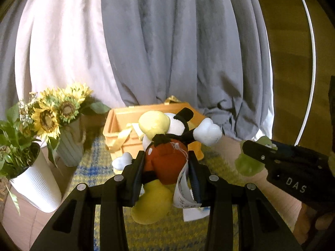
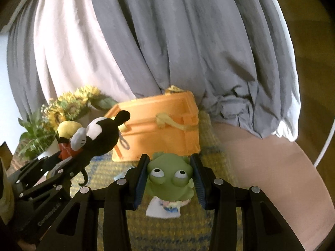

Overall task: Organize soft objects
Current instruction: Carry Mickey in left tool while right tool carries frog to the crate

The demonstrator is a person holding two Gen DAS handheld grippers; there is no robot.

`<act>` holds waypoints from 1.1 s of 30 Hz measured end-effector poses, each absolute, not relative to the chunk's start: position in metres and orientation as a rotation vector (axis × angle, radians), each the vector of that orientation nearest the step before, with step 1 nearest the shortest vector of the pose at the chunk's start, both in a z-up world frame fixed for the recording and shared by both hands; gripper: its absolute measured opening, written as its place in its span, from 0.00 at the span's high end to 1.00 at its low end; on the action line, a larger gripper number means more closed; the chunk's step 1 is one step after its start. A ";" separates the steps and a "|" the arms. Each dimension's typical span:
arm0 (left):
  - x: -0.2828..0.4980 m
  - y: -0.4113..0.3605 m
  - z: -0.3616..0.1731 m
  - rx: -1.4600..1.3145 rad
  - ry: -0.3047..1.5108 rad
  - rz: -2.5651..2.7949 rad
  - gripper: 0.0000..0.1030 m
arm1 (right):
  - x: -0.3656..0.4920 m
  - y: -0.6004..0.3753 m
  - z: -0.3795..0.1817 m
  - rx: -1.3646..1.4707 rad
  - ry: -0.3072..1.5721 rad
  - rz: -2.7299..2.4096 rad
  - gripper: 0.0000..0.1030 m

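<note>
a: orange plastic, the crate (image 2: 159, 125) sits open-topped on the woven mat (image 2: 167, 230), just ahead of both tools. the left gripper (image 1: 167, 175) is clamped on the red middle of the mouse plush (image 1: 167, 146), which hangs clear of the mat with its paper tag (image 1: 184, 192) dangling. the right gripper (image 2: 170, 177) pinches the green frog toy (image 2: 169, 177) by its head.

b: so each tool holds one toy, and neither is in the crate yet. the person probably needs both carried over the rim before either is let go.

a: yes. the mouse's limbs flop, so the left one should clear the near wall and the yellow rope handle (image 2: 171, 123) well. the vase of sunflowers (image 1: 69, 144) stands close on that side.

b: and inside the crate?

a: hard to tell; there may be yellow cloth in it already. one toy dropped at a time seems safer, with the jaws spread only above the opening.
</note>
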State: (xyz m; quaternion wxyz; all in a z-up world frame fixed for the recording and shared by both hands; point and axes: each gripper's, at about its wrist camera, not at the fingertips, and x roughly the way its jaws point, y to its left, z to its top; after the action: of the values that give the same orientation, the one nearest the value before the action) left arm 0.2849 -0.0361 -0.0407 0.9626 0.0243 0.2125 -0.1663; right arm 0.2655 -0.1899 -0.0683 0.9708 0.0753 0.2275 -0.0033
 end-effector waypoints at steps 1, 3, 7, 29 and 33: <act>0.284 -0.036 -0.037 0.049 0.416 -0.330 0.63 | 0.267 -0.190 -0.065 0.150 0.450 0.000 0.60; 0.284 -0.036 -0.032 0.047 0.398 -0.322 0.63 | 0.269 -0.190 -0.059 0.149 0.429 0.015 0.60; 0.287 -0.035 -0.022 0.047 0.361 -0.308 0.63 | 0.273 -0.189 -0.047 0.142 0.388 0.033 0.60; 0.330 -0.024 0.008 0.101 0.220 -0.260 0.63 | 0.325 -0.183 -0.011 0.138 0.236 0.087 0.60; 0.345 -0.026 0.008 0.106 0.207 -0.265 0.63 | 0.340 -0.183 -0.007 0.127 0.229 0.087 0.60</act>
State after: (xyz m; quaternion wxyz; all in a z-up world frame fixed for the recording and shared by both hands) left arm 0.3452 -0.0259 0.0079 0.9845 0.0527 0.1032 -0.1316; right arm 0.3396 -0.1831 -0.0072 0.9905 0.0632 0.1139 0.0435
